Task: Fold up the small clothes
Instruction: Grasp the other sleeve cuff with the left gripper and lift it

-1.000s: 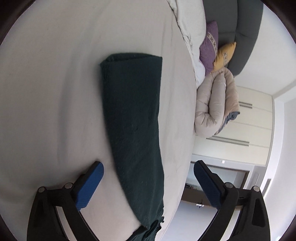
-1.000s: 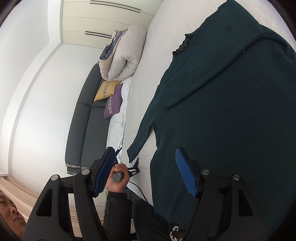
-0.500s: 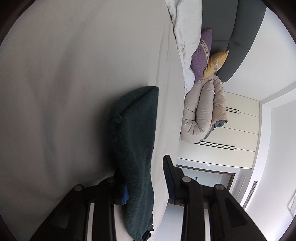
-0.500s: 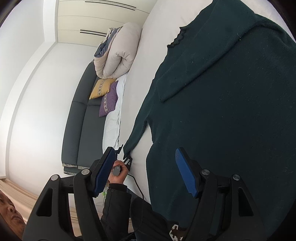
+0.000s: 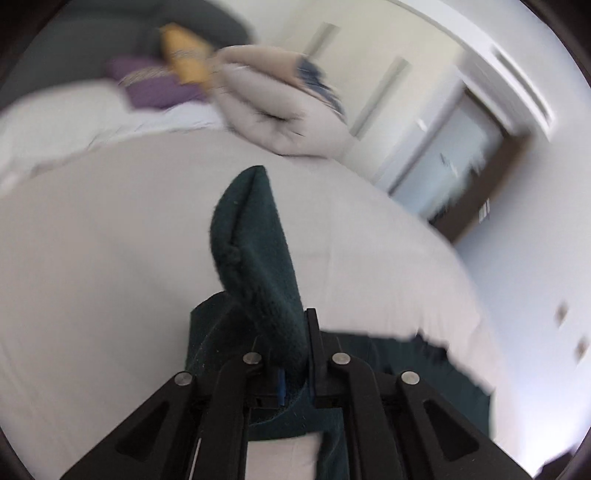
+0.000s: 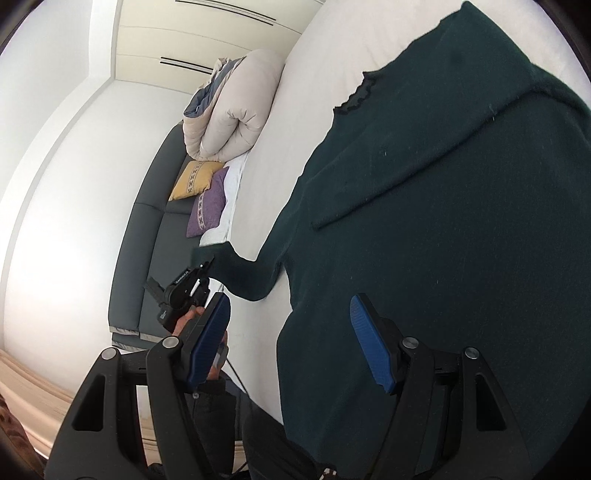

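A dark green knit sweater [image 6: 443,229] lies spread on the white bed [image 6: 325,51], one sleeve folded across its body. My left gripper [image 5: 291,354] is shut on the other sleeve [image 5: 255,251] and holds it lifted off the bed, cuff sticking up past the jaws. In the right wrist view that sleeve [image 6: 243,273] stretches left from the sweater to the left gripper [image 6: 184,291]. My right gripper [image 6: 291,343] is open and empty, hovering over the sweater's lower edge.
A rolled beige duvet [image 6: 232,114], a yellow pillow [image 6: 192,181] and a purple pillow [image 6: 208,206] lie at the head of the bed by a dark grey headboard [image 6: 147,236]. Cream wardrobe doors [image 6: 207,33] stand behind. The left wrist view is motion-blurred.
My left gripper closed on the flat sleeve, then lifted and swung it up off the bed. The right gripper stayed open, drifting slightly over the sweater.
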### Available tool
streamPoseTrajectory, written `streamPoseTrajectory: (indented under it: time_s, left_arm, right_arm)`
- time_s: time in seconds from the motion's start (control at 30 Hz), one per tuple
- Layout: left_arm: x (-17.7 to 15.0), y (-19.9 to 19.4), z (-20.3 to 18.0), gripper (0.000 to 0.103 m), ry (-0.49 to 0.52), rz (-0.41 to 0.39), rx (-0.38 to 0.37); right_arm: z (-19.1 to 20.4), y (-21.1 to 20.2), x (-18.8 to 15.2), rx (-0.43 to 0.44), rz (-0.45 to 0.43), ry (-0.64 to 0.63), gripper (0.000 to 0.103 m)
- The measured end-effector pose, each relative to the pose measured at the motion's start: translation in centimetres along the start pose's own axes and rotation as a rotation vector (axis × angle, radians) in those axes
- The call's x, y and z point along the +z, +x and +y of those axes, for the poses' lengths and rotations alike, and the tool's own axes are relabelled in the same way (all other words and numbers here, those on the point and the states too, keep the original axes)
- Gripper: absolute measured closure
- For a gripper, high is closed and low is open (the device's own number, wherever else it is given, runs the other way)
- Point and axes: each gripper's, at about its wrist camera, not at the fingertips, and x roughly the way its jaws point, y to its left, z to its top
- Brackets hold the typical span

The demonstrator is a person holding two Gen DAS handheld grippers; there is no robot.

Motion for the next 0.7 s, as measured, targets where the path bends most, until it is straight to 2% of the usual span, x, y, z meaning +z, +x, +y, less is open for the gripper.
streamPoseTrajectory:
  time_s: [0.03, 0.1, 0.17, 0.27, 0.33, 0.5, 0.7]
  left_arm:
    - [-1.6, 0.3, -4.5, 0.095, 0.192, -0.007, 0.049]
    - [-6.1, 1.3, -10.6, 0.095, 0.453, -0.019, 0.128]
    - [-10.0, 2.3, -13.5, 0.096, 0.583, -0.006, 0.143]
    - [-14.7, 3.3, -15.3, 0.096, 0.731, 0.002, 0.190]
    - [-16.5, 3.4, -15.4, 0.096, 0.780, -0.010, 0.229]
    - [-16.9, 1.6, -14.3, 0.095, 0.765, -0.095, 0.250]
    - [-16.7, 0.9, -14.2, 0.095, 0.761, -0.133, 0.250]
  right_arm:
    - [0.2, 0.3, 0.8, -0.011, -0.009, -0.008, 0.036]
    - [0.5, 1.2, 2.6, -0.037, -0.011, -0.014, 0.036]
    - [0.7, 2.8, 4.4, -0.052, 0.009, -0.007, 0.036]
    - [0.6, 5.7, 6.5, -0.047, 0.054, 0.016, 0.037]
    - [0.5, 7.9, 7.4, -0.010, 0.100, 0.031, 0.037]
    - [-1.9, 13.4, 8.8, 0.031, 0.182, 0.180, 0.036]
    - [-3.3, 17.7, 7.2, 0.073, 0.294, 0.255, 0.036]
